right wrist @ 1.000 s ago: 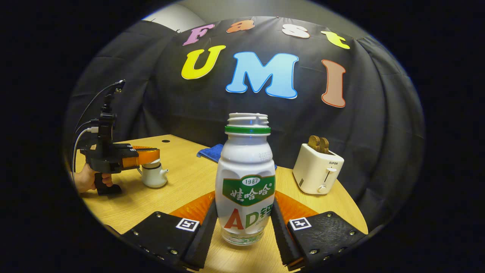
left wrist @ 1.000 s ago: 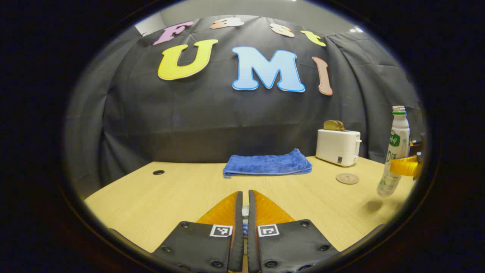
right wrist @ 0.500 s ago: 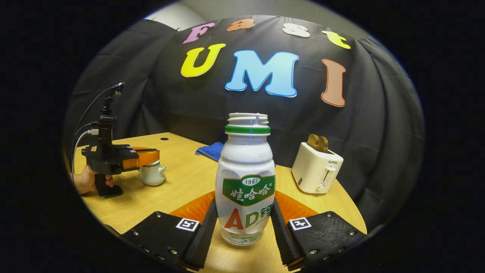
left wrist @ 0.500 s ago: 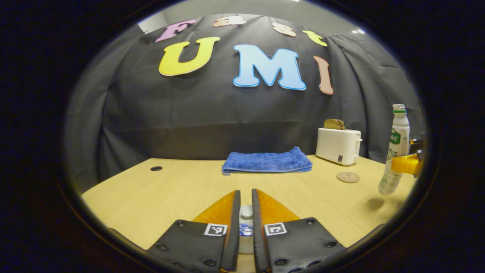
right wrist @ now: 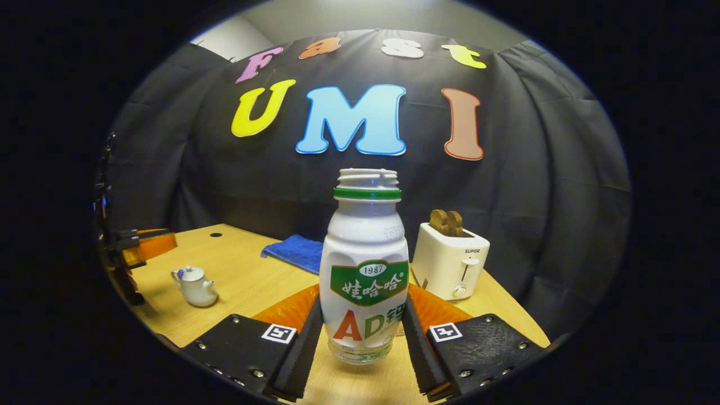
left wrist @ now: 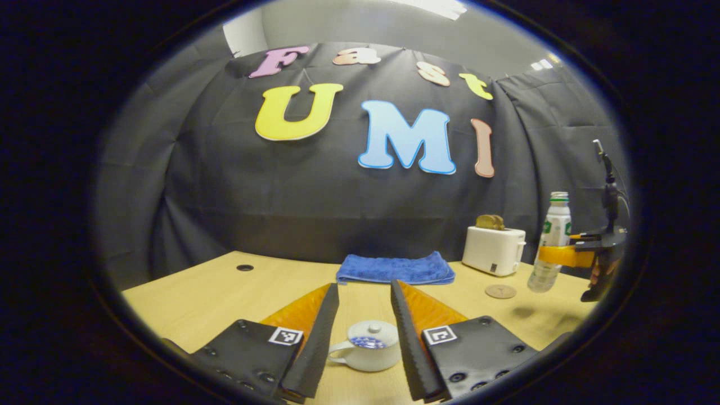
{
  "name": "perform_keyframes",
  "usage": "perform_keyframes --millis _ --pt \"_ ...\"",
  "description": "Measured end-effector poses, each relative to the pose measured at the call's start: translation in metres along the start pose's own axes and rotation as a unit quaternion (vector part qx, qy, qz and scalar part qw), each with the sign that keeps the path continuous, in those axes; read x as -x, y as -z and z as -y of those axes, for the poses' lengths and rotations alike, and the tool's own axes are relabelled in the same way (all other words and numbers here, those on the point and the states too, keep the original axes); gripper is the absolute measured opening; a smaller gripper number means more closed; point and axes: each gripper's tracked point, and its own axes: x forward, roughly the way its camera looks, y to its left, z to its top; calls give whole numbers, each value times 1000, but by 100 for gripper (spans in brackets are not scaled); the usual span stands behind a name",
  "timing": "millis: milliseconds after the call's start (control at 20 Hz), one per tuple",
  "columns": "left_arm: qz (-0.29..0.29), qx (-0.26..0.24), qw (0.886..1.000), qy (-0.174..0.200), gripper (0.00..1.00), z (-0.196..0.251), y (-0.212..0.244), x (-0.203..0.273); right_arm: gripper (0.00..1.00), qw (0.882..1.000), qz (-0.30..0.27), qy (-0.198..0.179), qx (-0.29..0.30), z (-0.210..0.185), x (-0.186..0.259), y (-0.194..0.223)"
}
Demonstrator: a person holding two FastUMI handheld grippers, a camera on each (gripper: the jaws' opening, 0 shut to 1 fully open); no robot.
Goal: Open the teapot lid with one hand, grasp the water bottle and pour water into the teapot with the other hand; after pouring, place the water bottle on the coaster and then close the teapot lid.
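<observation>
A small white teapot [left wrist: 365,351] with blue markings stands on the wooden table [left wrist: 225,292], its lid on, between and below the spread fingers of my left gripper [left wrist: 364,284], which is open and touches nothing. In the right gripper view the teapot [right wrist: 195,286] stands at the left with the left gripper [right wrist: 143,247] above and behind it. My right gripper [right wrist: 363,304] is shut on an upright, uncapped white bottle [right wrist: 365,270]. The left gripper view has that bottle [left wrist: 554,239] held above the table, just right of the round coaster [left wrist: 500,291].
A folded blue towel [left wrist: 395,269] lies at the back of the table. A white toaster [left wrist: 494,250] with bread in it stands at the back right, behind the coaster. A small round hole [left wrist: 244,268] is in the tabletop at the far left.
My left gripper has opened off the teapot lid's knob and drawn back and up, leaving the lid on the pot. The right gripper still holds the bottle and has shifted away from the teapot.
</observation>
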Motion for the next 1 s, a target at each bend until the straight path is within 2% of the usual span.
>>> perform_keyframes --millis 100,350,450,500,1000 --pt "13 -2 1000 8 77 6 -13 20 71 1000 3 11 -19 7 -14 0" --pt "24 2 1000 19 80 15 -26 59 71 999 -1 43 -32 29 -50 5" --pt "27 -2 999 16 84 12 -26 68 71 998 -7 55 -36 35 -65 11" --pt "24 -3 1000 15 90 10 -23 69 71 997 -12 57 -42 36 -73 16" --pt "4 10 1000 17 92 4 -10 69 71 994 -39 93 -38 53 -119 51"
